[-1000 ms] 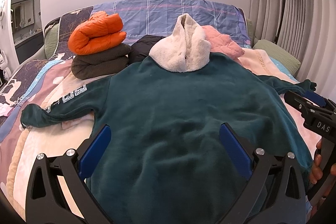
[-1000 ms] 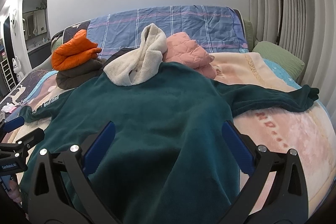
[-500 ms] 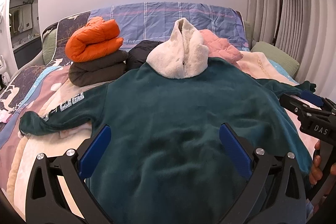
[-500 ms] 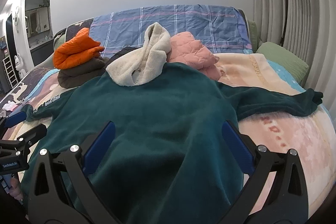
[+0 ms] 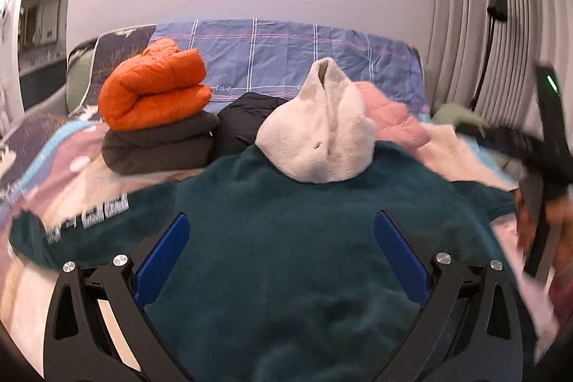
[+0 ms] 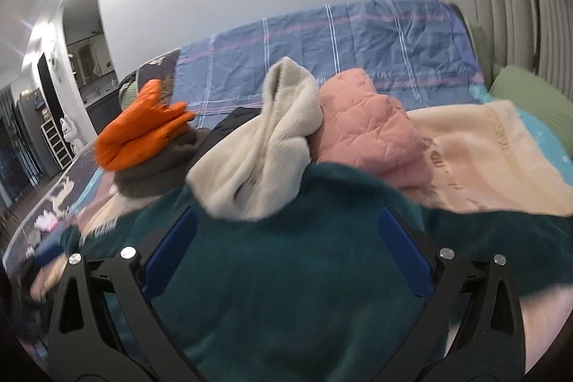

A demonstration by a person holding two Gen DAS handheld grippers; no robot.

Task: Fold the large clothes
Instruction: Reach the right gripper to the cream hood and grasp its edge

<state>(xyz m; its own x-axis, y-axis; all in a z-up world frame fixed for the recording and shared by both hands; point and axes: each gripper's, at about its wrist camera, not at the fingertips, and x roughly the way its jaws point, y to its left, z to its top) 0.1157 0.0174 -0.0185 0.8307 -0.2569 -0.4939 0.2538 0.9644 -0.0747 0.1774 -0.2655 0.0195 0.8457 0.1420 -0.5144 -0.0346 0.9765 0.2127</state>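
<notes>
A large dark green fleece hoodie (image 5: 286,238) with a cream furry hood (image 5: 322,142) lies flat on the bed, sleeves spread to both sides. It also shows in the right wrist view (image 6: 286,274), with its hood (image 6: 261,160). My left gripper (image 5: 281,256) is open and empty, over the hoodie's body. My right gripper (image 6: 286,253) is open and empty, over the hoodie's chest below the hood. The right gripper also shows blurred at the right edge of the left wrist view (image 5: 544,149), held by a hand.
A folded orange jacket (image 5: 154,88) lies on a folded dark brown garment (image 5: 157,145) at the back left. A black garment (image 5: 243,120) and a pink quilted jacket (image 6: 369,131) lie behind the hood. A blue plaid cover (image 5: 286,49) lines the headboard. A green pillow (image 6: 530,95) is at the right.
Both grippers have moved forward toward the hood, and the views are motion blurred. The right gripper has swung up at the right side. Both stay open.
</notes>
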